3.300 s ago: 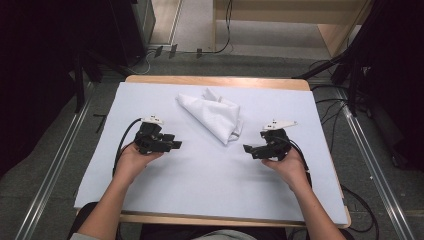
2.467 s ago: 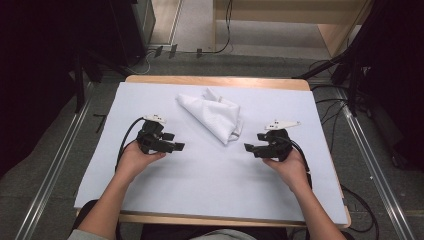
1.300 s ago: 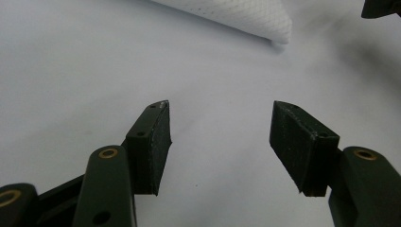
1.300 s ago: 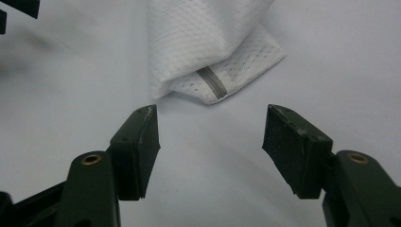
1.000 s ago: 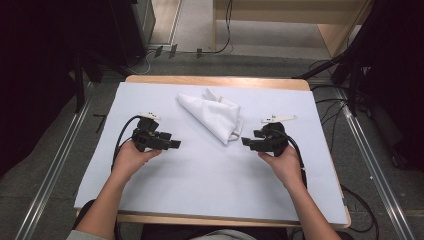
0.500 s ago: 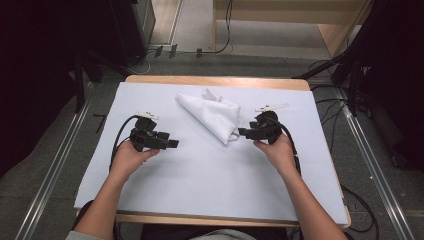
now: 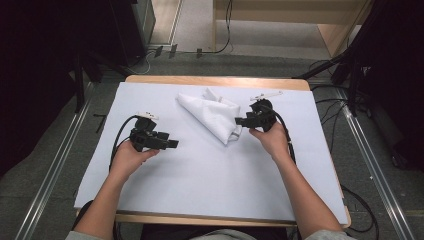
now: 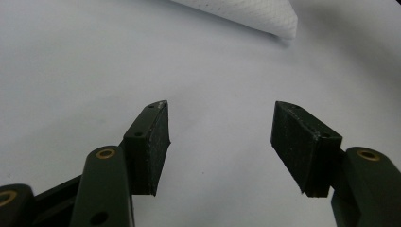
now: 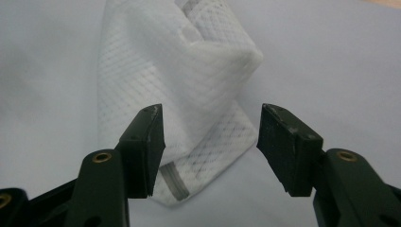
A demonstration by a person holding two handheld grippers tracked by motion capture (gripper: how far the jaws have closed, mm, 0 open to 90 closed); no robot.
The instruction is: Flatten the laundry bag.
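Note:
A crumpled white mesh cloth (image 7: 212,115) lies on the white sheet (image 7: 200,190) toward the back middle of the table. My right gripper (image 7: 239,121) points left at the cloth's right edge. In the right gripper view its jaws (image 9: 210,137) stand open, with a folded corner of the cloth (image 9: 189,71) lying between them and no pad pressing on it. My left gripper (image 7: 174,144) rests on the sheet to the cloth's front left, pointing right. Its jaws (image 8: 220,137) are open over bare sheet, and the cloth's tip (image 8: 255,12) lies well ahead of them.
The sheet covers a wooden table whose back edge (image 7: 215,80) shows. Black cables (image 7: 120,140) trail from both grippers. Metal rails (image 7: 50,170) run along the floor on both sides, and a wooden shelf (image 7: 300,15) stands behind the table.
My right gripper has moved left and toward the back, up to the cloth's right edge. The left gripper and the cloth have stayed put.

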